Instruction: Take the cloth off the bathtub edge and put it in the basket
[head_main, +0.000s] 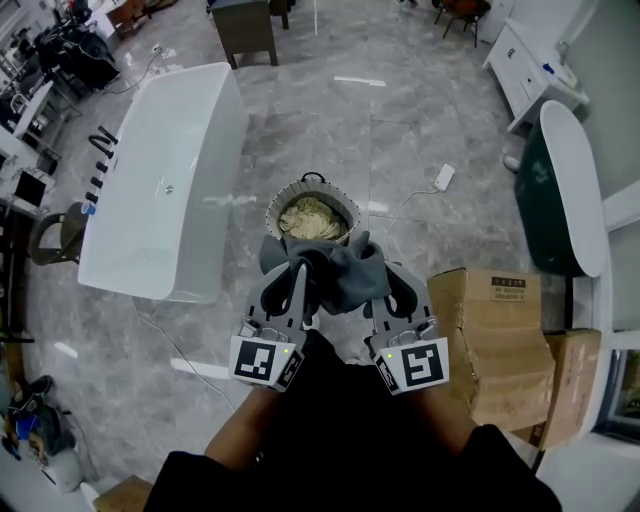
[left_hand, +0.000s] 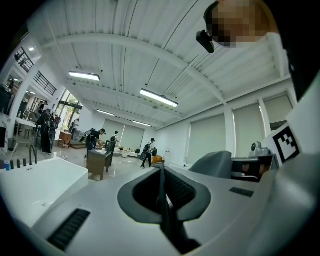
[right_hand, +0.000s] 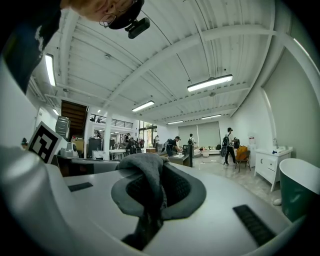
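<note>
- The left hand-held gripper (head_main: 296, 275) has its jaws pressed together on a thin edge of the grey cloth (head_main: 338, 268).
- The right hand-held gripper (head_main: 385, 283) is clamped on a thicker fold of the same cloth, which bunches over its jaw tips.
- The cloth hangs between both grippers, at the near rim of the basket (head_main: 272, 210) on the floor (head_main: 420, 120).
- The white bathtub (head_main: 165, 180) stands left of the basket, apart from the cloth.

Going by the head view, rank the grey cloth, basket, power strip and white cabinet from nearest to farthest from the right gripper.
1. grey cloth, clamped in the right gripper.
2. basket, just beyond the jaws.
3. power strip, farther ahead, to the right.
4. white cabinet, farthest, upper right of the view.
</note>
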